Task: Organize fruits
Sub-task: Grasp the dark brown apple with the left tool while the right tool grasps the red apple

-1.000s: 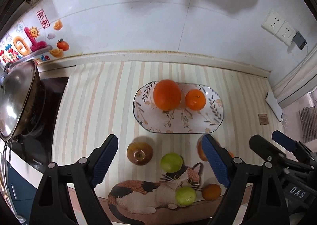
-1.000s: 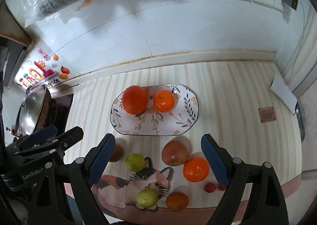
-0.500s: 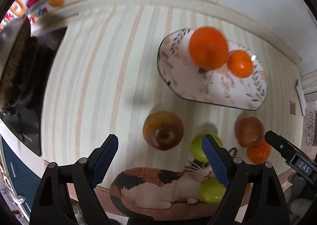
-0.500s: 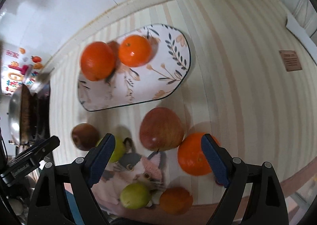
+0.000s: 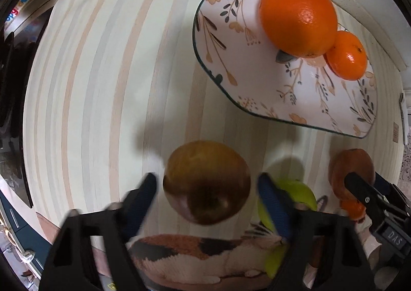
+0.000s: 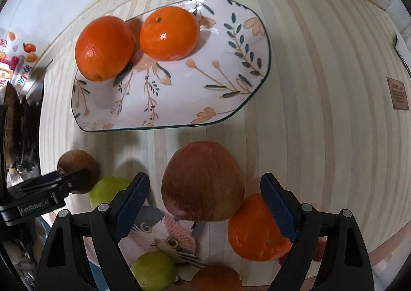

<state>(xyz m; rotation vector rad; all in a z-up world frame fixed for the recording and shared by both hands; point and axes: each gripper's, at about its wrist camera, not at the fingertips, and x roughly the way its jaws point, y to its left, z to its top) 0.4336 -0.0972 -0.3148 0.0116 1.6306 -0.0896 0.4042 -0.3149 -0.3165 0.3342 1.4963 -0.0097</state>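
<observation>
A floral plate (image 5: 257, 65) (image 6: 205, 90) holds a large orange (image 5: 298, 16) (image 6: 104, 47) and a small orange (image 5: 346, 55) (image 6: 168, 33). My left gripper (image 5: 206, 188) is open, its jaws on either side of a brown-yellow apple (image 5: 206, 180) on the mat, not touching it. My right gripper (image 6: 205, 188) is open around a red apple (image 6: 203, 180). The red apple also shows in the left wrist view (image 5: 350, 167). An orange (image 6: 257, 229) touches the red apple's right side.
Green fruits (image 6: 108, 191) (image 6: 154, 270) and another orange (image 6: 215, 278) lie on a cat-print mat (image 6: 164, 232). A stove with a pot (image 6: 15, 124) is at the left. The wall runs behind the plate. The counter's front edge is close below.
Both grippers have dropped lower and moved forward. The brown-yellow apple now sits between the left jaws and the red apple between the right jaws. Both stay open.
</observation>
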